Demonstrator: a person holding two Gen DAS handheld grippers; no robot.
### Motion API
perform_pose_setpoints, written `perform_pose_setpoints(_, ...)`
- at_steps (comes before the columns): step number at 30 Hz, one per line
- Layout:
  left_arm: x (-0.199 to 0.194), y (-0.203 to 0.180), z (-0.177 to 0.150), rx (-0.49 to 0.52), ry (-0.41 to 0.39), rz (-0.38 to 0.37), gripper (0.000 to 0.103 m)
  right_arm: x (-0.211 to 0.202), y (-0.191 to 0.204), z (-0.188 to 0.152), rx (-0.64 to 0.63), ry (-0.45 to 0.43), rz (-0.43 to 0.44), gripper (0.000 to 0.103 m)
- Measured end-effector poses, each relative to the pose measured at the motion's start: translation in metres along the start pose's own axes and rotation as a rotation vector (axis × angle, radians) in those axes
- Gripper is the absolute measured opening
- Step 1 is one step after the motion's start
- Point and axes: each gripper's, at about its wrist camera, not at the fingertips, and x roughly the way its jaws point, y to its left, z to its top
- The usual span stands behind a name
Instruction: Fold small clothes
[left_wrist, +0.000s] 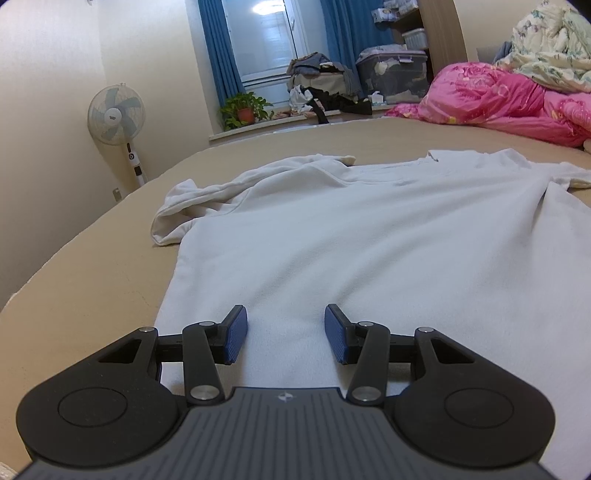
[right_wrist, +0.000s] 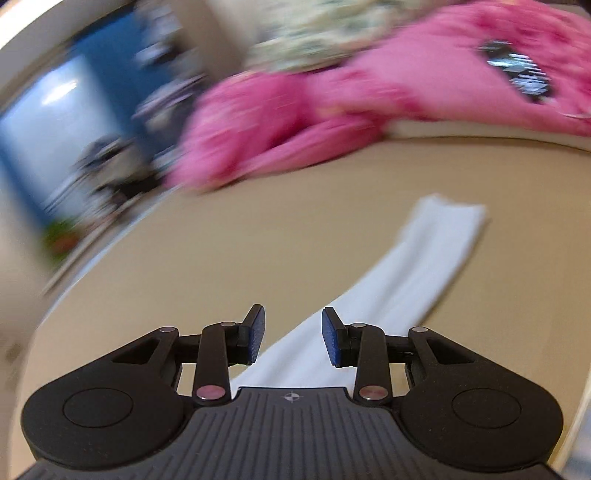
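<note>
A white long-sleeved shirt (left_wrist: 369, 229) lies spread flat on the tan bed sheet (left_wrist: 92, 295), its left sleeve bunched up (left_wrist: 192, 206). My left gripper (left_wrist: 286, 332) stands open low over the shirt's near hem, with flat cloth showing between the blue pads (left_wrist: 236, 334) and nothing pinched. In the blurred right wrist view a straight white sleeve (right_wrist: 417, 266) runs away to the upper right across the sheet (right_wrist: 221, 258). My right gripper (right_wrist: 293, 338) is open above the sleeve's near end, and its pads do not press on the cloth.
Pink bedding (left_wrist: 498, 99) and a floral quilt (left_wrist: 546, 40) are heaped at the far right of the bed. A standing fan (left_wrist: 116, 118) is by the left wall. A potted plant (left_wrist: 245, 109), piled clothes (left_wrist: 321, 85) and a storage box (left_wrist: 393, 72) sit at the window.
</note>
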Motion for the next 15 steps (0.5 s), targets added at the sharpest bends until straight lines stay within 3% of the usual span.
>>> perform_pose_setpoints(3,-0.001,-0.004,0.008,0.038,0.049,0.009,0.053,-0.043,0.034,-0.027,-0.119,0.094,0.122,0.036)
perform_pose_setpoints(6,-0.007,0.002,0.023,0.057,0.170,-0.044,0.053,-0.085,0.050,-0.050,-0.203,0.157,0.204,0.037)
perform_pose_setpoints(10,-0.031,0.031,0.044,0.050,0.350,-0.152,0.065,-0.122,0.054,-0.078,-0.250,0.234,0.219,0.037)
perform_pose_setpoints(15,-0.078,0.090,0.038,-0.129,0.342,-0.183,0.065,-0.131,0.036,-0.133,-0.222,0.343,0.195,0.037)
